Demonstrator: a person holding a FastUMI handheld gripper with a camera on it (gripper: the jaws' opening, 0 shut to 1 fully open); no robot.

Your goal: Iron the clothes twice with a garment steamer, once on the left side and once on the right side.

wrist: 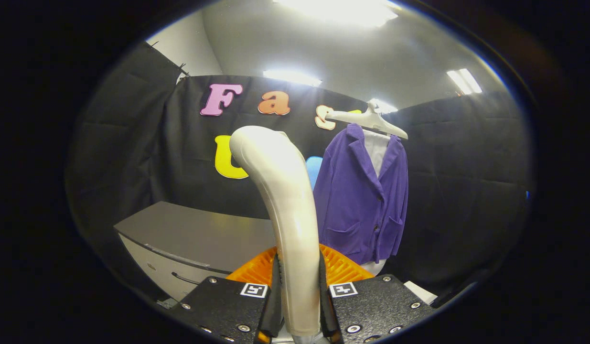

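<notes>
My gripper [298, 298] is shut on the handle of a cream-white garment steamer [283, 200], both fingers pressing its sides. The steamer rises upright from between the fingers and bends forward at its top. A purple jacket [364, 200] over a white shirt [376, 150] hangs on a white hanger [369, 119] beyond the fingers, a little to the right of the steamer. The steamer's head stands apart from the jacket, to the left of its left sleeve.
A grey table [199, 234] with a drawer front stands to the left, beyond the fingers. An orange ribbed basket [342, 267] sits low, just ahead of the fingers and behind the steamer's handle. Black cloth walls close the booth all round.
</notes>
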